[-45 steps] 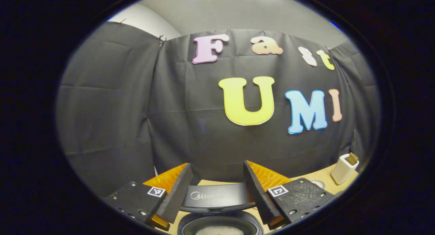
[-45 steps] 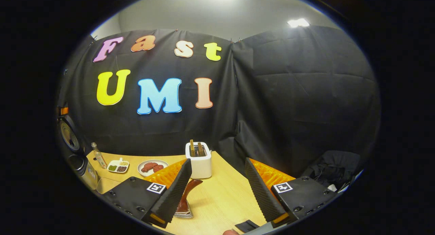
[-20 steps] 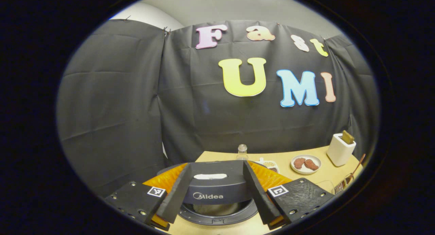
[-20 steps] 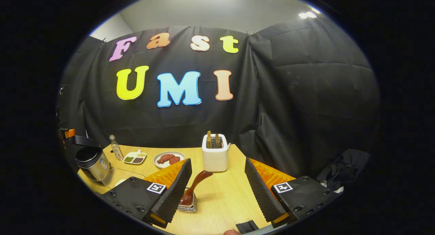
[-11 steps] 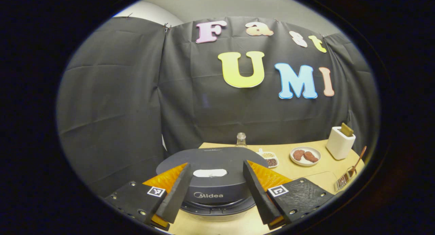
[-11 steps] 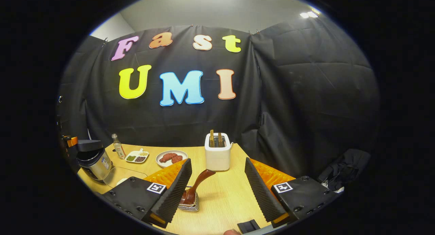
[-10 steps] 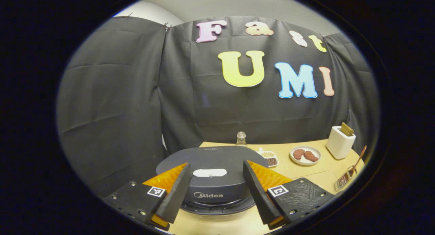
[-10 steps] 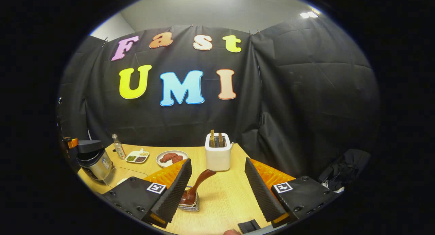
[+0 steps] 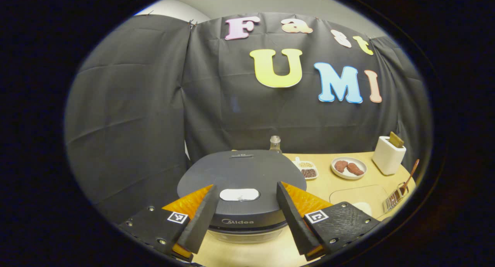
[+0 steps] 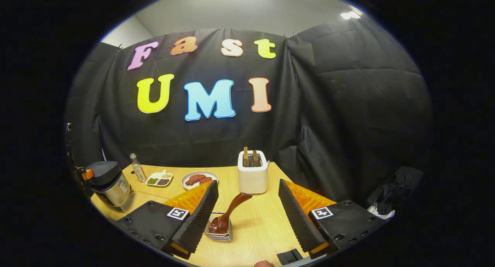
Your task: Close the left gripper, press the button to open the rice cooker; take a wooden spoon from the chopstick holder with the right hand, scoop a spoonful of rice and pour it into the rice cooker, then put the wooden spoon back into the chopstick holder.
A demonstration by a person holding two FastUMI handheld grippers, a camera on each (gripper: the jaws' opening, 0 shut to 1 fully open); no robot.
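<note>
The rice cooker (image 9: 240, 174) stands just ahead of my left gripper (image 9: 243, 216), its dark lid down and its white button (image 9: 239, 194) facing up. The left gripper is open, with one finger on each side of the button and nothing gripped. In the right gripper view the cooker (image 10: 108, 182) stands at the far left with the lid down. The wooden spoon (image 10: 232, 211) leans in the wire chopstick holder (image 10: 219, 233), just ahead of my right gripper (image 10: 247, 216). That gripper is open and apart from the spoon. A glass rice bowl (image 9: 359, 199) sits right of the cooker.
On the wooden table (image 10: 263, 224) stand a white toaster (image 10: 253, 173), a plate of meat (image 10: 199, 179), a divided condiment dish (image 10: 158, 179) and a small bottle (image 10: 137, 167). A black object (image 10: 290, 256) lies at the near edge. A dark bag (image 10: 390, 197) lies off the table's right side.
The cooker's lid has swung down from upright to shut. The left gripper has drawn back from it. The right gripper has backed off slightly from the spoon, which stays in the holder.
</note>
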